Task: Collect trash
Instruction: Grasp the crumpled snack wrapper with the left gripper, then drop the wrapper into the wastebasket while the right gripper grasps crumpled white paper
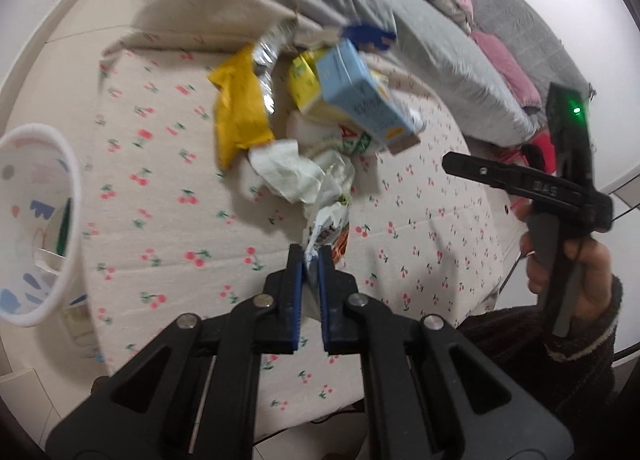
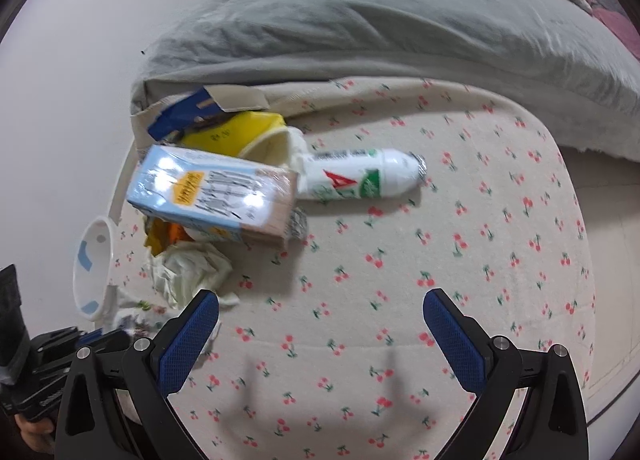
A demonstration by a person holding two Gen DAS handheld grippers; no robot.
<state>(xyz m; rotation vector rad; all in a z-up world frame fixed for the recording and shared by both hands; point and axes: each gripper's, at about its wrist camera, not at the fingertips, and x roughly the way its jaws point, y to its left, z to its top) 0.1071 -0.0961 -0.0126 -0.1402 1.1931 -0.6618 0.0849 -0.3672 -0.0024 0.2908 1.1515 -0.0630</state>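
Our left tongs [image 1: 311,256] are pinched tight on a crinkly white wrapper [image 1: 326,226]. It sticks up from between the two blue pads. Just past the wrapper we see a crumpled white tissue [image 1: 298,176] on the cherry blanket [image 1: 168,220]. Farther out from these tongs is the trash pile: a yellow bag [image 1: 238,112], a shiny clear bottle [image 1: 269,54] and a light blue carton [image 1: 360,94] that leans on top. Off to the left of these tongs is a white bin [image 1: 66,180] with blue shapes on it. Something small sits inside it, but we cannot tell what.

Our right tongs [image 2: 320,314] are wide apart and hold nothing. They hang over a bare part of the cherry blanket [image 2: 440,260]. Ahead of them lies a white drink bottle [image 2: 360,176] on its side, with its cap pointing right. To its left, the blue carton [image 2: 212,194] rests on a yellow cup [image 2: 256,140] and other trash. The tissue [image 2: 188,268] is just ahead of the left blue pad [image 2: 188,334]. Far ahead of both tongs is a big gray quilt [image 2: 380,28].
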